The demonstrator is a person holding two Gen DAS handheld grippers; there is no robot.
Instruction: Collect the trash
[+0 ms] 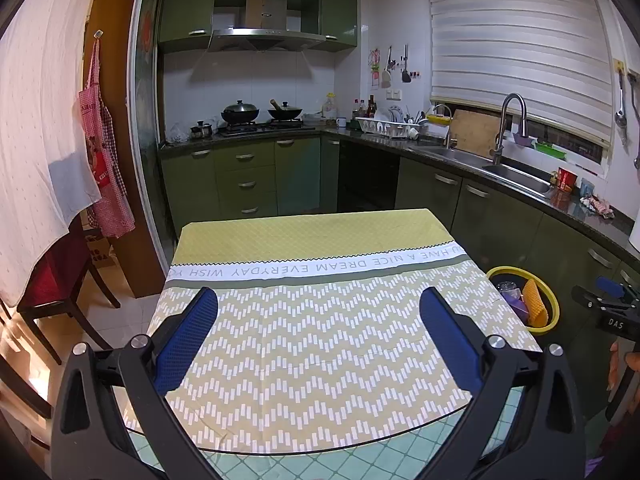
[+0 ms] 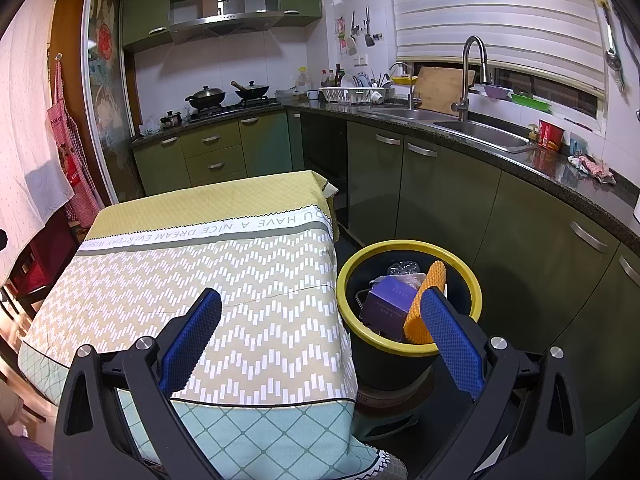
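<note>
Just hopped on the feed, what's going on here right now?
A person is holding two tools over a cloth-covered table in a kitchen, collecting trash. Both the left tool and the right tool are open and hold nothing. No trash shows on the tablecloth. The yellow-rimmed bin beside the table already holds a purple box, an orange mesh piece and some clear plastic.

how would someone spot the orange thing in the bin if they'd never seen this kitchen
Find the table with the zigzag tablecloth; just off its right side, before the green cabinets, stands a dark bin with a yellow rim. Inside, against the near right rim, leans the orange mesh piece, curved and bumpy, unlike the flat purple box beside it.
</note>
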